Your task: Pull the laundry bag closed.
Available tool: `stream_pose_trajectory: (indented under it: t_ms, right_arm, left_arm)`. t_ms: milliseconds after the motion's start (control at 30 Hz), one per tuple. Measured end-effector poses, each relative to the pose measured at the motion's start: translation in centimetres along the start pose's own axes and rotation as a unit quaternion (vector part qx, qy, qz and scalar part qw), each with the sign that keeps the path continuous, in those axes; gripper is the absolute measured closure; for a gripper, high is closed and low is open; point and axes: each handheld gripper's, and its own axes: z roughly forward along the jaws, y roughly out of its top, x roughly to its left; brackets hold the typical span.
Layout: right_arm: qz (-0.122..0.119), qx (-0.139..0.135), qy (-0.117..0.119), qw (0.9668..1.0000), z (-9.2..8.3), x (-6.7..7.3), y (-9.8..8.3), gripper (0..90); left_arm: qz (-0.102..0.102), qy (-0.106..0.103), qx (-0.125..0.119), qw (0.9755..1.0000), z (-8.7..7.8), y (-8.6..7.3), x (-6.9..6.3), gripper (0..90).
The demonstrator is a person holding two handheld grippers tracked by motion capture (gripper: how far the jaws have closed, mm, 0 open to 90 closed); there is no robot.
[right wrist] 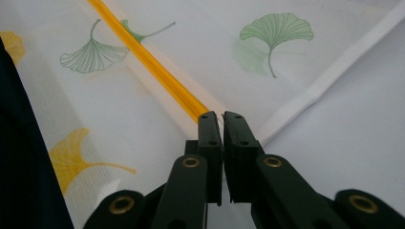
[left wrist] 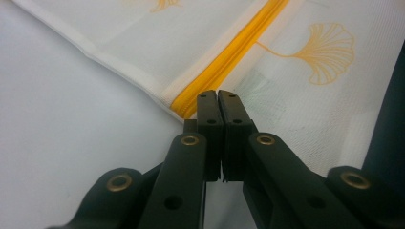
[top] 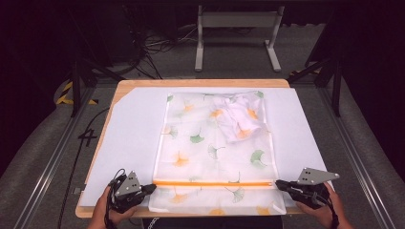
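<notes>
At the near edge of the table (top: 122, 86), your two grippers sit at the ends of the orange zipper (top: 212, 183) that crosses the mesh bag (top: 191, 157). Your left gripper (top: 152, 187) has its jaws together at the zipper's left end; in the left gripper view the tips (left wrist: 219, 102) meet right over the yellow-orange tape (left wrist: 229, 57), but you cannot tell there whether fabric is pinched between them. Your right gripper (top: 279, 183) is likewise closed at the right end, its tips (right wrist: 218, 121) resting where the zipper (right wrist: 148, 62) runs out beside the white hem (right wrist: 329, 81).

The bag lies flat on a white sheet (top: 129, 138), lengthwise away from you, with a crumpled white cloth (top: 239, 117) inside near its far right corner. The zipper looks shut along its length, so this reads as the start of opening it. Next you would need one gripper to pin the bag's end while the other finds the slider; its place is not clear from these views, so look before you pull.

Beyond the table is grey floor, a white metal stand (top: 237, 33), cables and dark frame legs.
</notes>
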Motion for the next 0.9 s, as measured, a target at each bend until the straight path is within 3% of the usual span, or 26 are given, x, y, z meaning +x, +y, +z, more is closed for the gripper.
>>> stream_pose_trajectory:
  t_ms: [267, 600, 633, 700, 900]
  right_arm:
    - [-0.007, -0.015, -0.015, 0.9997, -0.6, -0.1, 0.1, 84.9]
    - [-0.012, -0.034, -0.042, 0.9985, -1.1, -1.0, 0.5, 73.4]
    - [-0.009, -0.036, -0.049, 0.9981, -1.2, -1.2, 0.6, 69.5]
    - [-0.009, -0.037, -0.054, 0.9978, -1.2, -1.4, 0.7, 68.2]
    - [-0.001, -0.042, -0.072, 0.9965, -1.1, -2.4, 0.8, 56.2]
  left_arm:
    - [0.0, 0.017, -0.019, 0.9997, -0.8, 0.2, 0.3, 86.2]
    - [0.003, 0.053, -0.032, 0.9981, -1.6, 0.5, 1.4, 75.4]
    - [0.0, 0.062, -0.034, 0.9975, -1.8, 0.5, 1.7, 69.6]
    - [-0.002, 0.067, -0.037, 0.9971, -1.9, 0.5, 1.9, 68.7]
    - [-0.013, 0.1, -0.043, 0.994, -2.2, 0.3, 2.8, 52.6]
